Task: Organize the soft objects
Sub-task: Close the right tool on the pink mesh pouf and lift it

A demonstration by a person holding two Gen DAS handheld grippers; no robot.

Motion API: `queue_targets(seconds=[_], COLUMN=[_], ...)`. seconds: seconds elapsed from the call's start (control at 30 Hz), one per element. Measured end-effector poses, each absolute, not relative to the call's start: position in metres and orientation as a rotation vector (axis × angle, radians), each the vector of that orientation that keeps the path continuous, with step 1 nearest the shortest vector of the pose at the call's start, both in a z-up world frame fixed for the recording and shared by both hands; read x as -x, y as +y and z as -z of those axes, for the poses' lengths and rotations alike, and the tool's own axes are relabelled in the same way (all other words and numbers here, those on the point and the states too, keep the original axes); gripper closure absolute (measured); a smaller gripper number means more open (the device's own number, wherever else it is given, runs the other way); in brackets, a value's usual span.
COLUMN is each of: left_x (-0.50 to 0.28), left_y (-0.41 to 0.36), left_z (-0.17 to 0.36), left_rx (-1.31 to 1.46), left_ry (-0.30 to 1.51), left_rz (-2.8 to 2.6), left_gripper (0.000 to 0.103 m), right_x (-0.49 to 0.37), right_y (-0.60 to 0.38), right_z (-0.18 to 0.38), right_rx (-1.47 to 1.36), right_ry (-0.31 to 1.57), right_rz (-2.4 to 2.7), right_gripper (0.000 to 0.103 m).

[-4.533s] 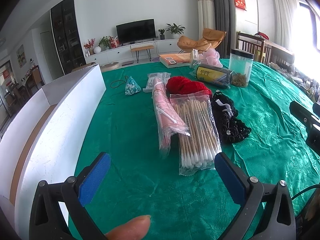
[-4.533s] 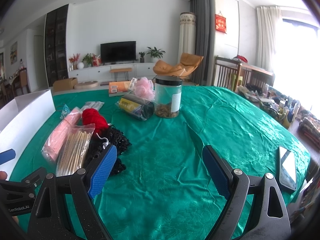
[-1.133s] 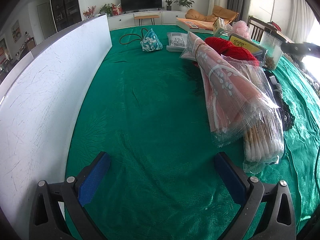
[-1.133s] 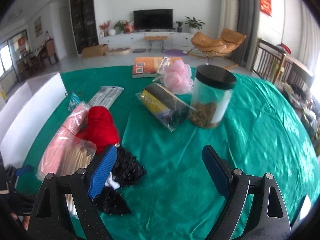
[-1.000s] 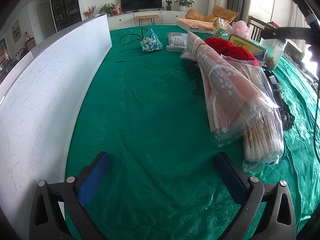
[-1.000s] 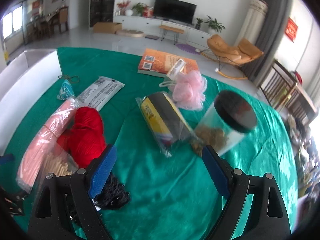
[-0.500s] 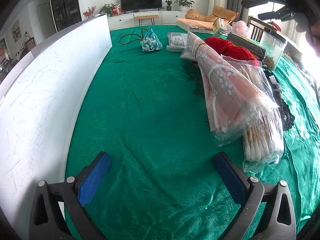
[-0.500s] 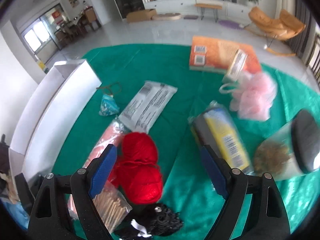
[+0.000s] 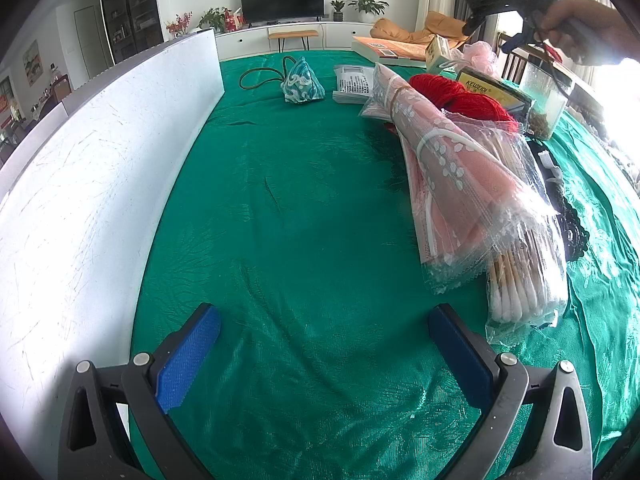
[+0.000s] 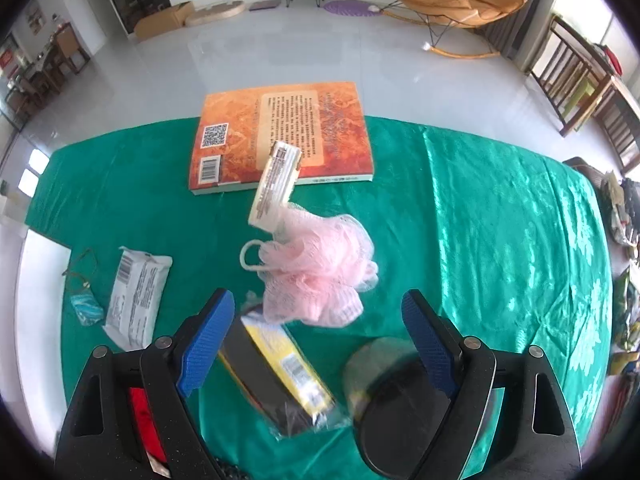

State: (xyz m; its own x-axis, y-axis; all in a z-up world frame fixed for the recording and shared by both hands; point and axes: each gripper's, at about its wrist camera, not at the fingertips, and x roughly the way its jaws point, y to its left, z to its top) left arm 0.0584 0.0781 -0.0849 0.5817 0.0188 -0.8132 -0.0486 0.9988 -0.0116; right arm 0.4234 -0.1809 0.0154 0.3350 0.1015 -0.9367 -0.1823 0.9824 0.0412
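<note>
Swung up and over the cluttered surface (image 10: 500, 200) within the last second, right tool (image 10: 318, 320) spread wide and empty, now looking straight down. Pink mesh pouf (image 10: 316, 276) lay just beyond its fingertips, against a small box (image 10: 276, 180) leaning on the book (image 10: 280, 128), apparently picked as first soft item. Left tool (image 9: 324, 354) stayed low and spread beside the white box wall (image 9: 100, 184).

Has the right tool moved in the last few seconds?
Yes. The right tool has risen and gone forward over the table: it now looks down on the pink pouf, once far ahead.

Left wrist view low, near the green cloth (image 9: 304, 184), right wrist view high, looking down, both sharing pink bath pouf (image 10: 320, 276)
</note>
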Motion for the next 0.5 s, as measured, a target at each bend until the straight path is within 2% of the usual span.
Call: queue_targets(seconds=[0.1,0.13,0.17,0.2,0.27,0.4,0.5], left_x=[-0.059,-0.058,-0.058,-0.058,-0.058,-0.059,-0.059], left_y=[0.078,0.078,0.078,0.078,0.078,0.078,0.078], left_z=[0.085,0.085,0.085,0.085,0.085,0.085,0.085], left_rx=[0.034,0.034,0.034,0.034,0.034,0.034,0.034], left_ry=[0.949,0.949,0.949,0.949,0.949,0.948,0.948], left_rz=[-0.04,-0.04,-0.04,-0.04,-0.04,-0.042,-0.042], left_gripper=[0.0,0.0,0.0,0.0,0.0,0.0,0.0], right_x=[-0.438,-0.441,-0.444,-0.445,-0.442,-0.426,-0.407], right_y=[-0.165,-0.161,-0.159,-0.161,-0.173,-0.214,-0.268], right_z=[0.01,0.018,0.026,0.029,0.014,-0.054,-0.094], right_rx=[0.114,0.148,0.18,0.187,0.116,0.047,-0.013], right_ry=[1.265,1.277,1.287,1.299,1.236,1.054,0.984], right_rz=[-0.139,-0.11,-0.079,-0.055,-0.04,-0.008,0.061], right_gripper=[0.017,0.023,0.038,0.093,0.093,0.093,0.093])
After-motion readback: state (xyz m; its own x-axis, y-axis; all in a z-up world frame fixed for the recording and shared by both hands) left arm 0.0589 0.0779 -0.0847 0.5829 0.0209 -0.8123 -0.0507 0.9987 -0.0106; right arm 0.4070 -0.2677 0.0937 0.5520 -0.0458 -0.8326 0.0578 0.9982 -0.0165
